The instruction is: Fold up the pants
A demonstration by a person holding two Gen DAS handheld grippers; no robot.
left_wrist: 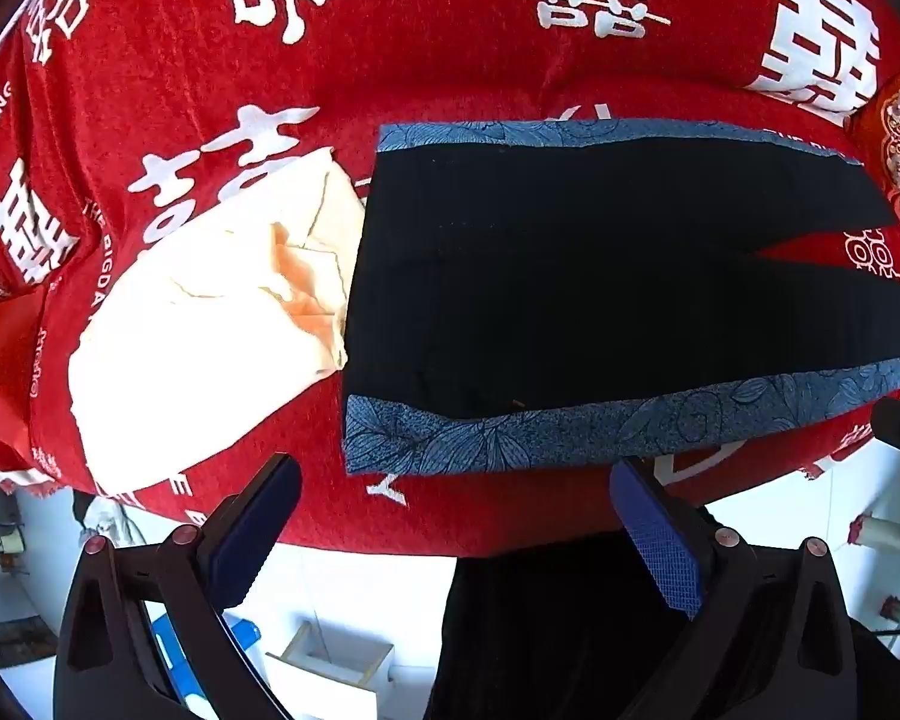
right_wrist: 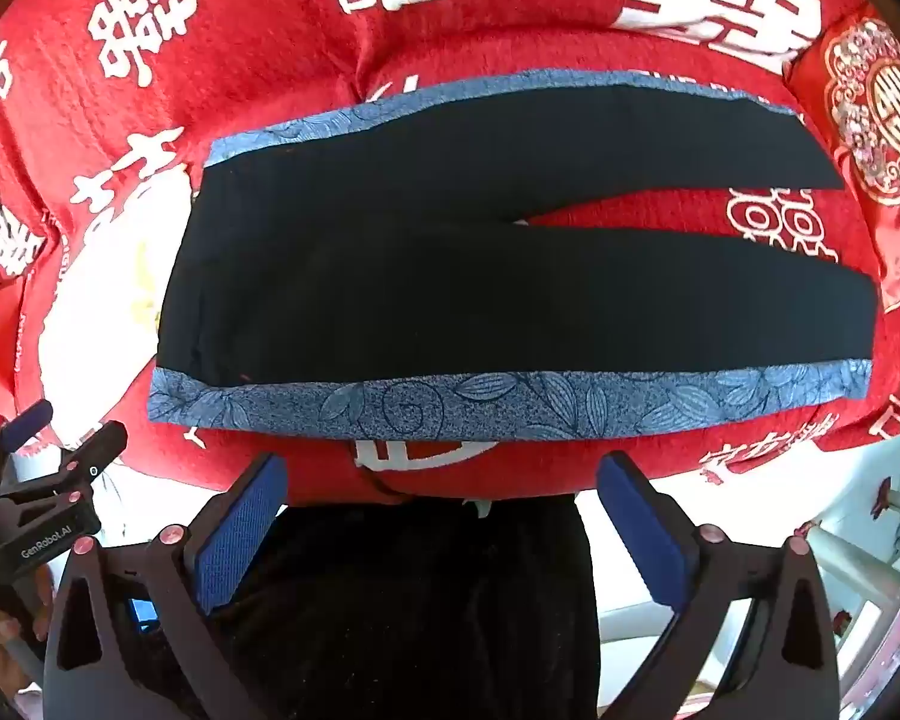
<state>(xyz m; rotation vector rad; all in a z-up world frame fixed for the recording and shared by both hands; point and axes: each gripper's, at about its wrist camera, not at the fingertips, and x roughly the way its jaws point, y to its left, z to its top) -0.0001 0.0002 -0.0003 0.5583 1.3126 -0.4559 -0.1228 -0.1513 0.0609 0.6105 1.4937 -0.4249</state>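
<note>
Black pants (left_wrist: 600, 276) with blue leaf-patterned side stripes lie flat on a red bedspread (left_wrist: 330, 78), waist to the left, the two legs spread apart to the right. They also show in the right wrist view (right_wrist: 480, 276). My left gripper (left_wrist: 456, 480) is open and empty, just short of the near blue stripe (left_wrist: 570, 426) by the waist end. My right gripper (right_wrist: 444, 474) is open and empty, just short of the same stripe (right_wrist: 510, 402) at mid-length. The left gripper also shows at the left edge of the right wrist view (right_wrist: 60, 438).
A cream folded cloth (left_wrist: 222, 324) lies left of the waist, touching it. A red embroidered pillow (right_wrist: 876, 114) sits at the far right. The bedspread (right_wrist: 450, 12) carries white characters. The bed's near edge runs under both grippers, with white floor and boxes (left_wrist: 330, 660) below.
</note>
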